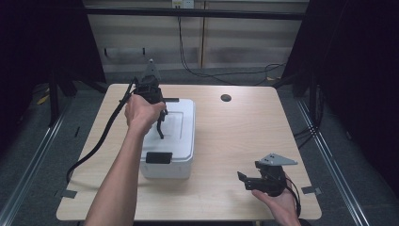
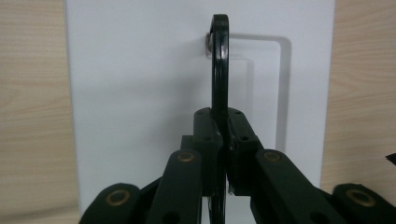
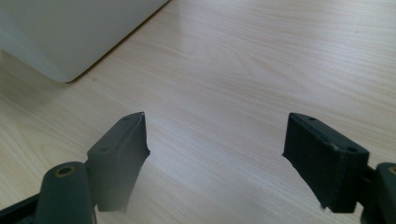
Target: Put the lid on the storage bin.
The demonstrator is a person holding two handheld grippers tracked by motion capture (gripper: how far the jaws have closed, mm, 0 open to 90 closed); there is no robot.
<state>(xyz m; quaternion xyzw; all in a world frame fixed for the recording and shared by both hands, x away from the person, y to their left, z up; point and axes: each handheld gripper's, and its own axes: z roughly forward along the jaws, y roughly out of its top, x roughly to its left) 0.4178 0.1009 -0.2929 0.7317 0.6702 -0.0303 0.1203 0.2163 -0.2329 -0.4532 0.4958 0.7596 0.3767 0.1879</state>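
A white lidded box (image 1: 181, 141) stands on the left half of the wooden table. Its thin black carrying handle (image 2: 219, 70) is swung up on edge out of the recess in the lid. My left gripper (image 2: 223, 116) points down over the lid and is shut on that handle; from above the left gripper (image 1: 160, 126) is over the lid's middle. My right gripper (image 1: 243, 179) hovers low near the table's front right, jaws wide open with nothing between them. In its own view the right gripper (image 3: 215, 135) faces bare wood, with the box's corner (image 3: 70, 32) at the upper left.
A black latch (image 1: 157, 157) sits on the box's near side and another latch (image 1: 170, 100) on its far side. A round cable hole (image 1: 226, 98) is in the table (image 1: 244, 136) near the back. The left gripper's cable (image 1: 101, 141) trails off the table's left edge.
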